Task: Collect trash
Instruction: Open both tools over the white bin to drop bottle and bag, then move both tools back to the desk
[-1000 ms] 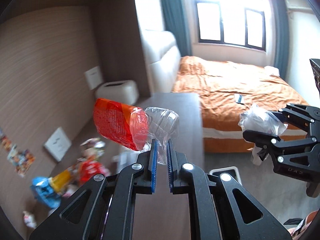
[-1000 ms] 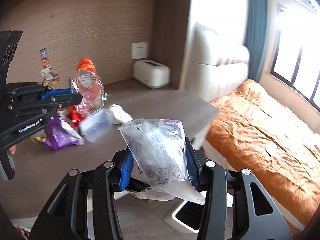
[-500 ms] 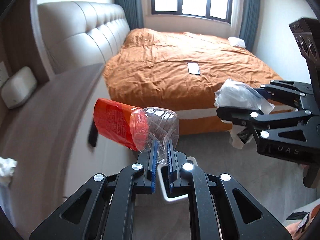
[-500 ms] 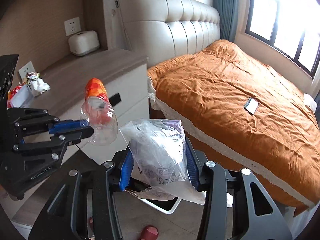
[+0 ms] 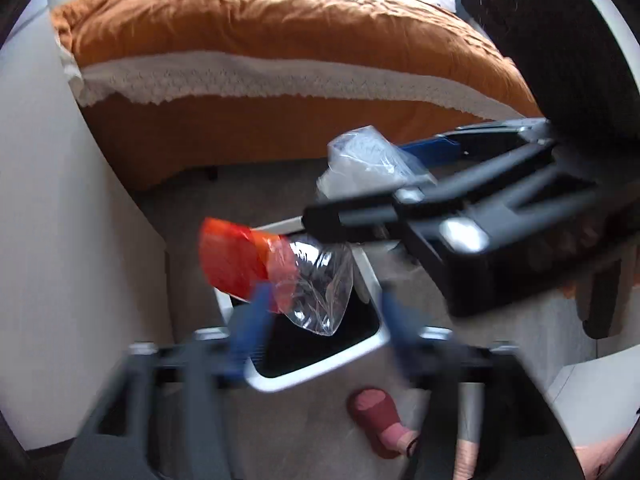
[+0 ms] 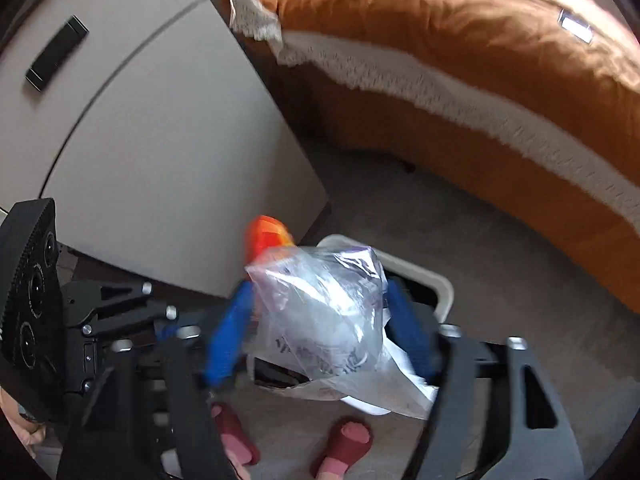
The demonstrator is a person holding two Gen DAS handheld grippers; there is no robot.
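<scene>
Thin crinkly plastic, the bottle and bag, featherlight, just freed by both gaping, opening grippers above the bin.

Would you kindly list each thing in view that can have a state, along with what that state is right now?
left gripper: jaws have just been opening, now open.
plastic bottle: crushed, between the open pads, over the bin.
right gripper: jaws have just been opening, now open.
clear plastic bag: crumpled, between the open pads, over the bin.
trash bin: on the floor, top open, black liner inside.
bed: covered by an orange spread.
</scene>
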